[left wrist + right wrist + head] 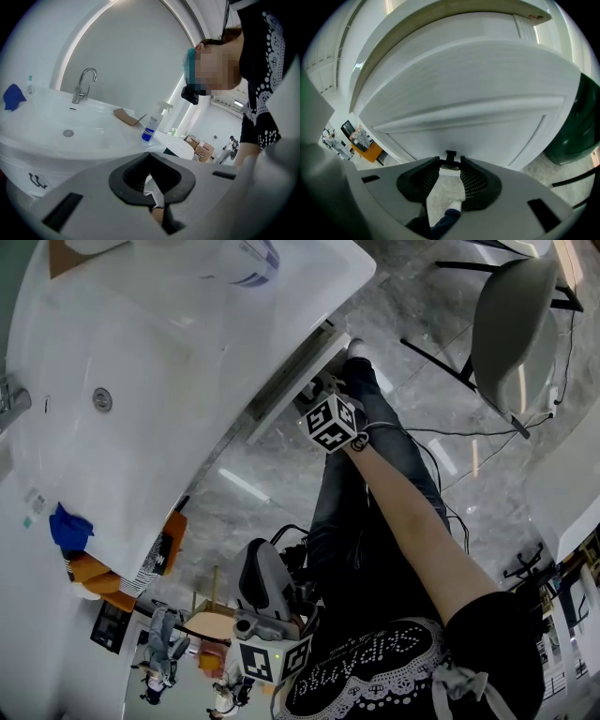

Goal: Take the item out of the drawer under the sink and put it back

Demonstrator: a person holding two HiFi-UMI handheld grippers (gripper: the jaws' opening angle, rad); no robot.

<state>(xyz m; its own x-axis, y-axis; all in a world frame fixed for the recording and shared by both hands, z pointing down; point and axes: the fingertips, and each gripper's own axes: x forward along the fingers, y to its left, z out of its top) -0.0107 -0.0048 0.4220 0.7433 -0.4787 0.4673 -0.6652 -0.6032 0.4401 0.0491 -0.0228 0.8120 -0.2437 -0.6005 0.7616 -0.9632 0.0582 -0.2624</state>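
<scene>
The white drawer front [464, 117] under the sink [187, 352] fills the right gripper view. It shows in the head view as a white edge [292, 371] below the basin. My right gripper [451, 160] is pressed against the drawer, its jaws closed on a small black handle tab [451, 154]. In the head view the right gripper [322, 397] reaches the drawer at arm's length. The drawer's inside and any item in it are hidden. My left gripper [261, 563] hangs low near the person's legs, and its jaws [149, 155] are shut on nothing.
On the sink top stand a faucet [83, 84], a spray bottle [152, 123], a cardboard piece [125, 116] and a blue cloth [70, 529]. A grey chair [516, 324] and cables [441, 465] are on the marble floor at right. A dark green object [576, 131] sits beside the cabinet.
</scene>
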